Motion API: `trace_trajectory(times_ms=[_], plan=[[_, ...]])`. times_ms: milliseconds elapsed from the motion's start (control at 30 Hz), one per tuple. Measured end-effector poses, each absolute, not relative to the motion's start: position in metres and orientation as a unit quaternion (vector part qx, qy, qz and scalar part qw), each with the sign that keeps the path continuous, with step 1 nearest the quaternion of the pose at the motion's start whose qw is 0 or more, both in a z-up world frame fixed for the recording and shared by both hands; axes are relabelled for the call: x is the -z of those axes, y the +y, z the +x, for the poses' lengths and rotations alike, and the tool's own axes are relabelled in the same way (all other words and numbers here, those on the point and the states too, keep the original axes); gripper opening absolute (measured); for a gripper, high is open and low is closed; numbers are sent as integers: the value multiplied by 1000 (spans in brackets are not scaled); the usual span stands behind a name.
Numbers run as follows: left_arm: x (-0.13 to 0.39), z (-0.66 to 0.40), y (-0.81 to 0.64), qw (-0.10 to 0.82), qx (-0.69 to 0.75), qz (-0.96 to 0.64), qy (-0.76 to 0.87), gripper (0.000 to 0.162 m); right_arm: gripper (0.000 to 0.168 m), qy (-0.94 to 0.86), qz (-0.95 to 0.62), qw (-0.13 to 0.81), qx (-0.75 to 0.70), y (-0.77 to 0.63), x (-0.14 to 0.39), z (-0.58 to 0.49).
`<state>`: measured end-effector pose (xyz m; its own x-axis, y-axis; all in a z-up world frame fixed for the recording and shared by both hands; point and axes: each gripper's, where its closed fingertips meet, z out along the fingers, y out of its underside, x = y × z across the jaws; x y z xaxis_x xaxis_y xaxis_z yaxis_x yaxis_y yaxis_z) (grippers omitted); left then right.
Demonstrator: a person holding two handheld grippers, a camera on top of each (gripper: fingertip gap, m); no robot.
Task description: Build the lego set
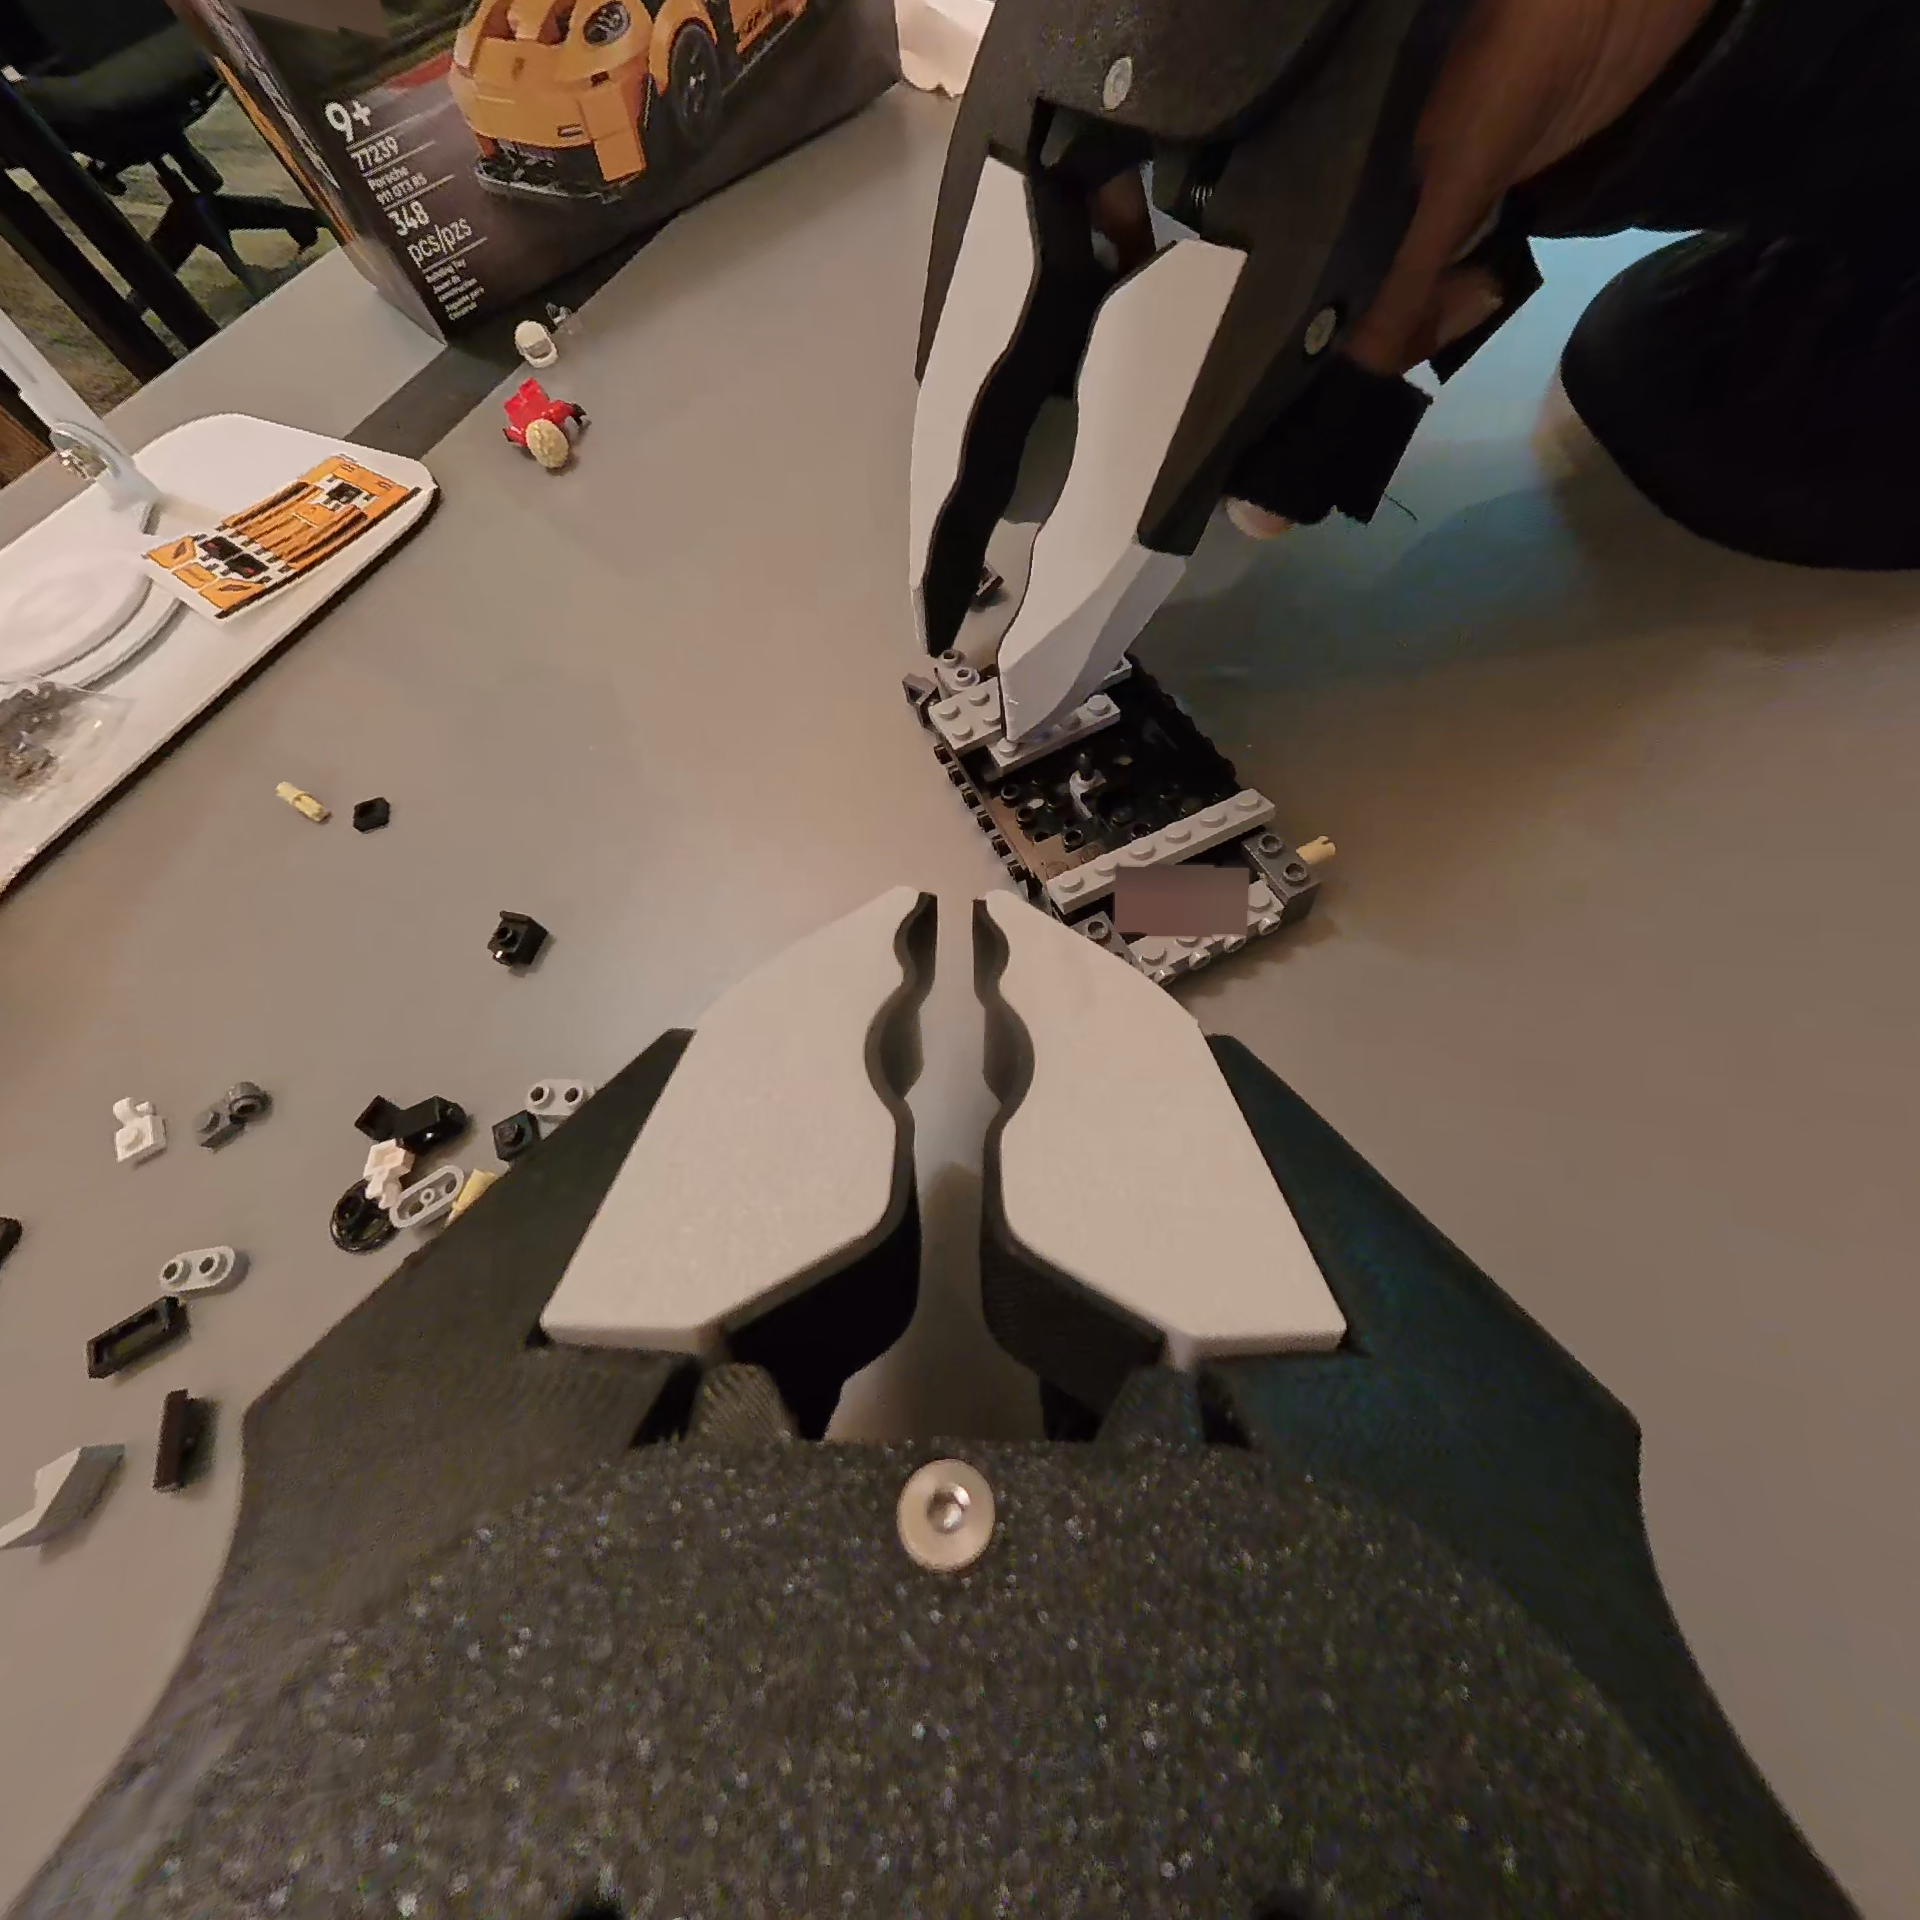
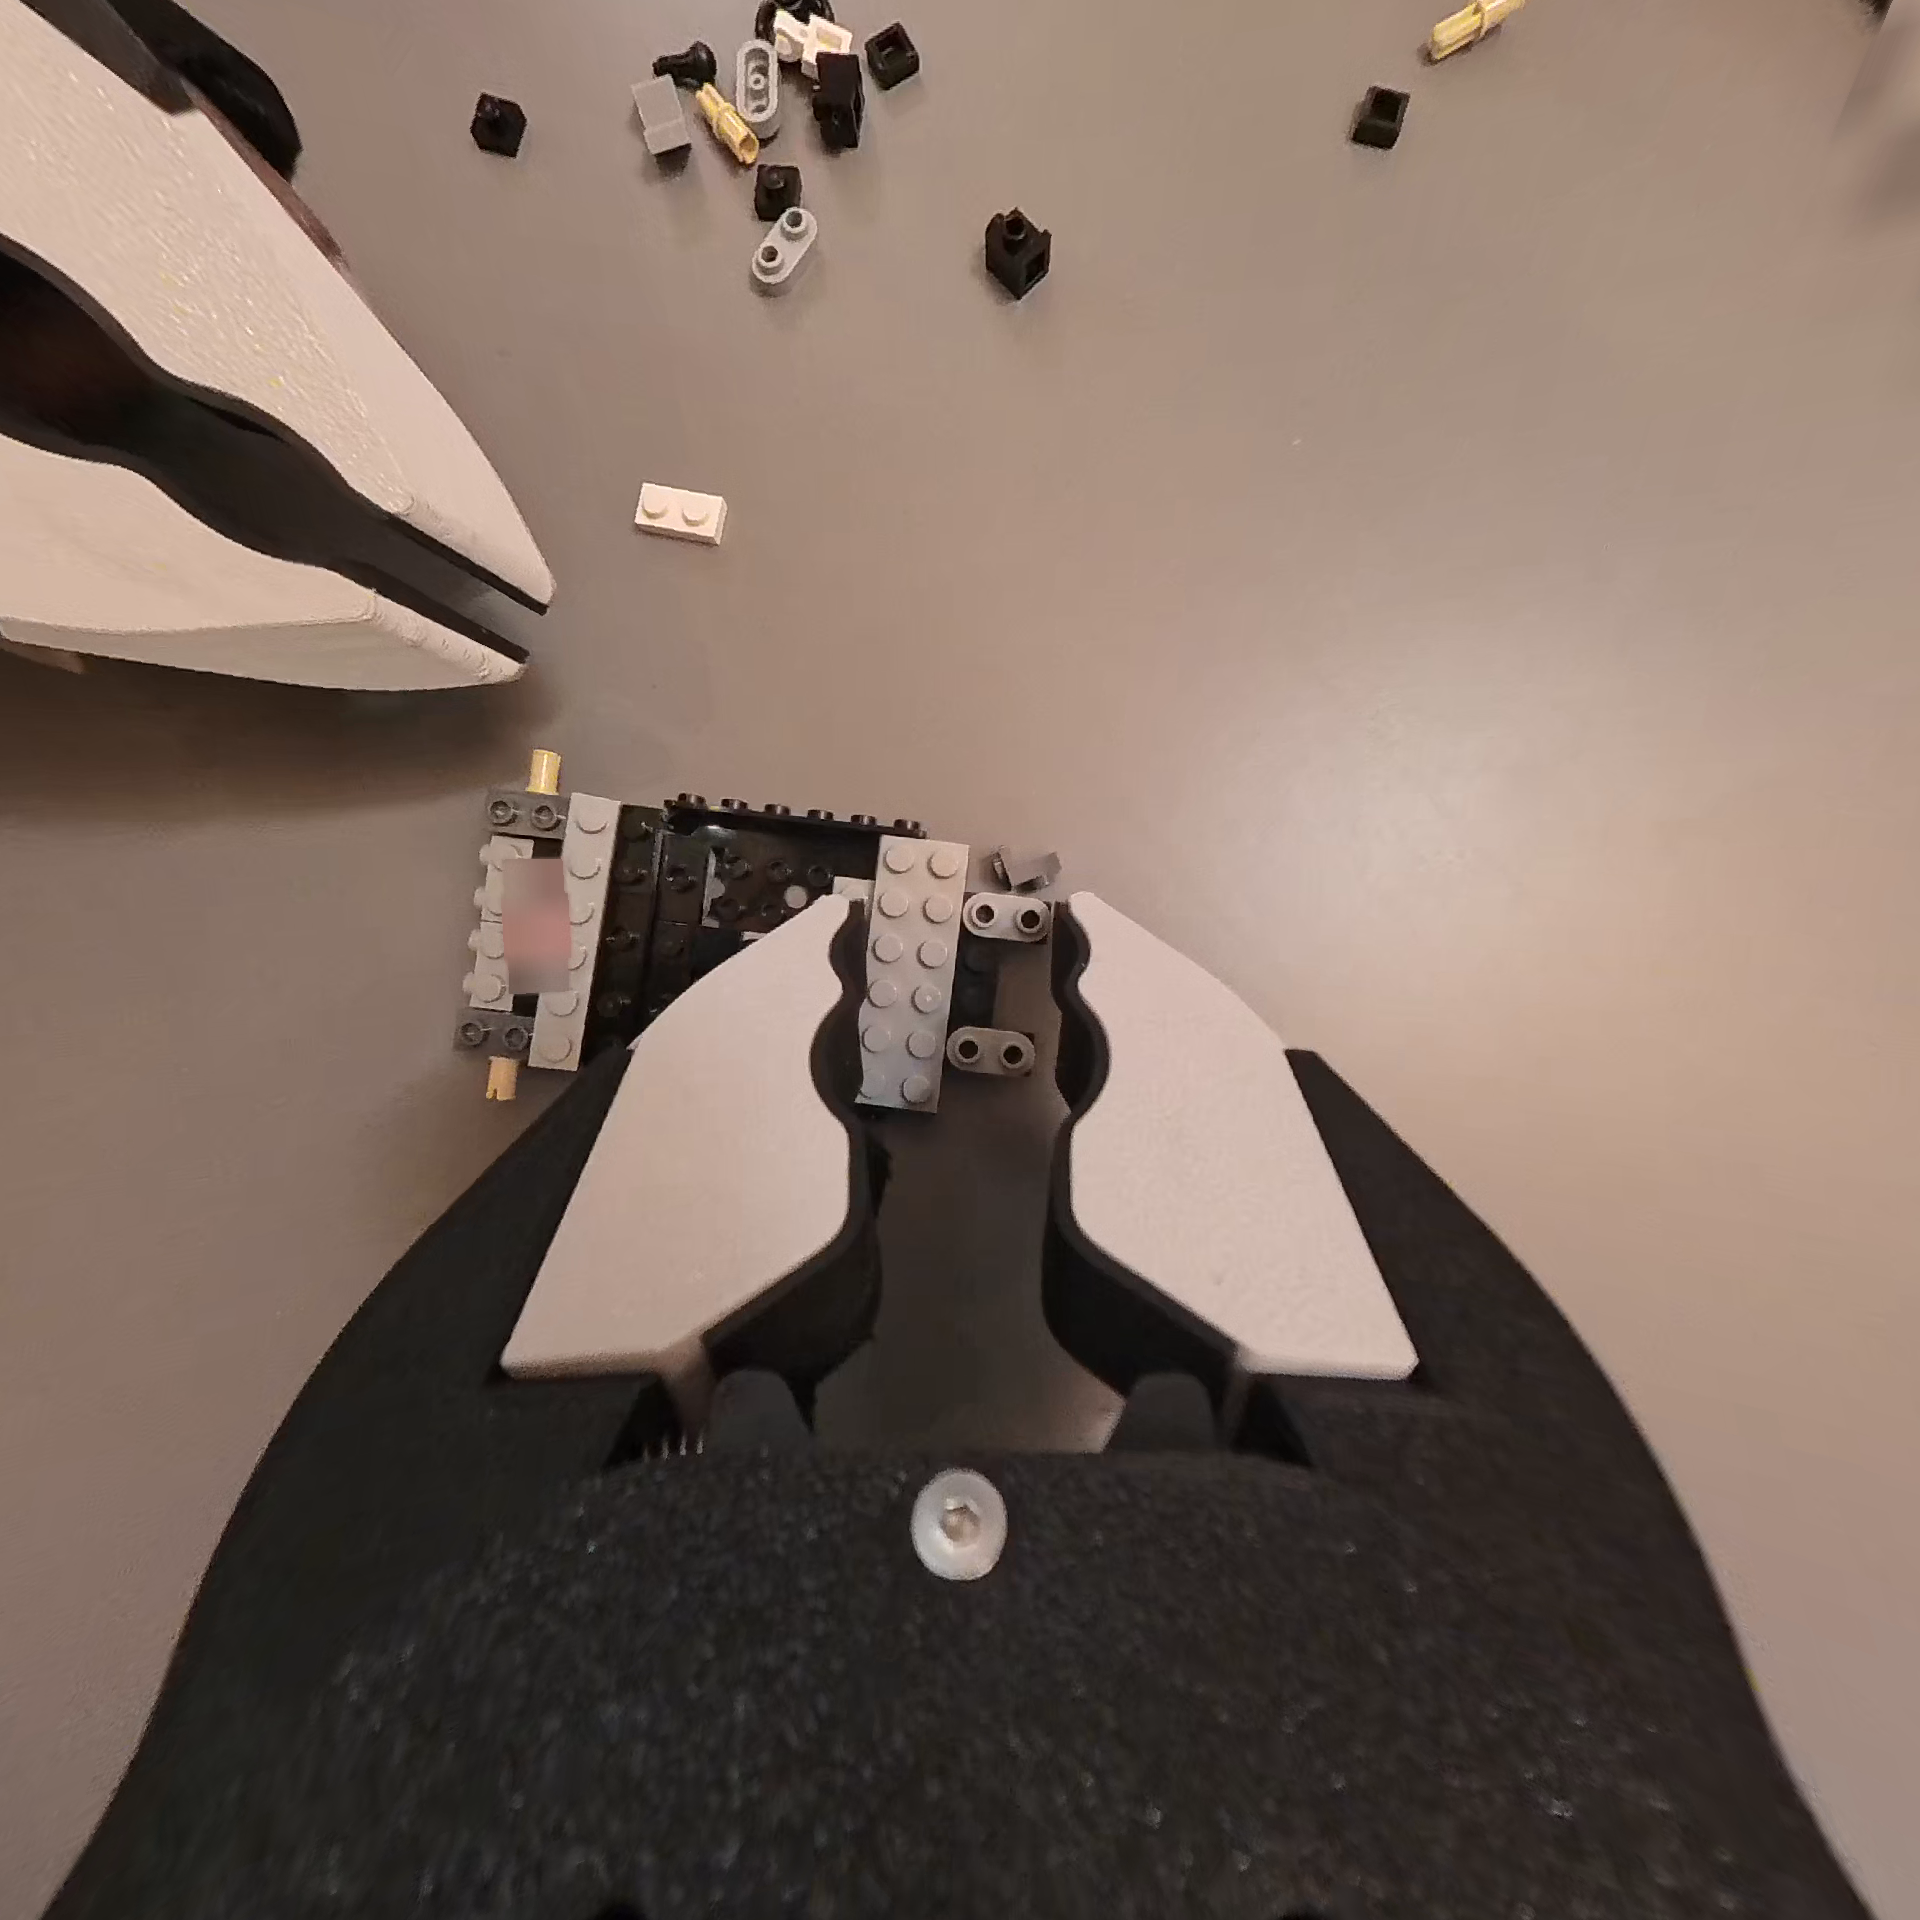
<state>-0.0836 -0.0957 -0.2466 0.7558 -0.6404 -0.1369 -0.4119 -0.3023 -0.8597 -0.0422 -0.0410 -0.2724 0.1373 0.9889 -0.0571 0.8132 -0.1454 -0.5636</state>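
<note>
The half-built car chassis, black with grey plates, lies flat on the grey table. My left gripper hovers just in front of its near end, fingers almost together with nothing between them. My right gripper is open and comes down on the chassis's other end. Between its fingers lie a long grey plate and two small dark grey rounded plates. In the left wrist view the right gripper has one fingertip on the grey plate.
Loose small black, grey, white and tan parts lie left of the left gripper. A white two-stud plate lies alone. The set's box, a sticker sheet and a red minifigure part are at the far left. A person's arm rests at right.
</note>
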Motion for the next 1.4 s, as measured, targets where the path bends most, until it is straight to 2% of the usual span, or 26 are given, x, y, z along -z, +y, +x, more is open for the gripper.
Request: trace_trajectory(times_ms=[33, 267, 967, 1233, 1400], plan=[[247, -84, -96, 490, 117, -799, 329, 6, 33, -620, -727, 200, -219, -41, 273, -42], [248, -84, -96, 487, 117, -800, 330, 6, 33, -615, -731, 181, -233, -41, 274, -43], [249, -85, -97, 478, 136, -808, 316, 7, 32, -561, -762, 211, -244, -25, 267, -29], [237, -77, -102, 454, 282, -811, 238, 21, 32, -592, -744, 204, -235, -25, 248, -28], [224, -76, -102, 418, 415, -795, 147, 22, 32, -657, -687, 205, -232, -44, 224, -35]])
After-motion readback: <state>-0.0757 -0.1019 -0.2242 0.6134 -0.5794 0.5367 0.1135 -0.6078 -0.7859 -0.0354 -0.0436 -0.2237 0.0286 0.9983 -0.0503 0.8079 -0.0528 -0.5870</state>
